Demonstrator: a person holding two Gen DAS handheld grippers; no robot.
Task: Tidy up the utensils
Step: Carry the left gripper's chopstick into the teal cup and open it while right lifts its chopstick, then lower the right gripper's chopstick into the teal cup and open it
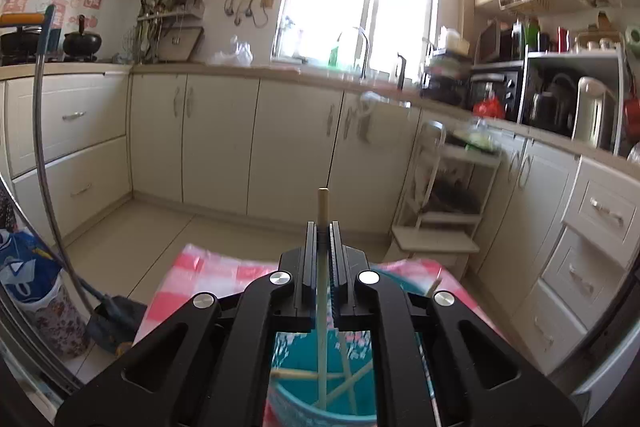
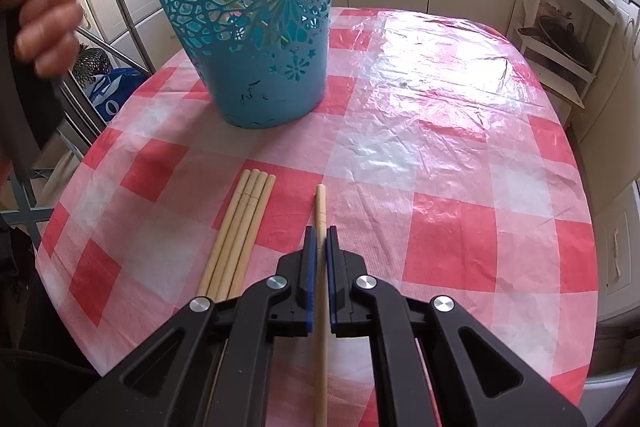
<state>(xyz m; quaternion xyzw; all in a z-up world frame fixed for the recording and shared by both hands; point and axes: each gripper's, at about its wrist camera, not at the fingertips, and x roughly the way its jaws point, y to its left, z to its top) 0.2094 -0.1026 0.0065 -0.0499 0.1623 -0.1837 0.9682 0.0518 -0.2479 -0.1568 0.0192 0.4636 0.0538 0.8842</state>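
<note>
My left gripper (image 1: 322, 227) is shut on a wooden chopstick (image 1: 322, 207) and holds it upright over the teal cut-out basket (image 1: 292, 391), with its lower end inside among other chopsticks. My right gripper (image 2: 321, 233) is shut on another wooden chopstick (image 2: 320, 203), low over the red-and-white checked table (image 2: 440, 187). Several loose chopsticks (image 2: 244, 227) lie side by side on the cloth just left of it. The teal basket (image 2: 256, 27) stands at the table's far left.
The person's hand (image 2: 44, 15) holding the left gripper is at the upper left of the right wrist view. Kitchen cabinets (image 1: 220, 139) line the walls. A white shelf trolley (image 1: 444, 195) stands past the table's far right. A metal rack (image 2: 116, 19) stands left of the table.
</note>
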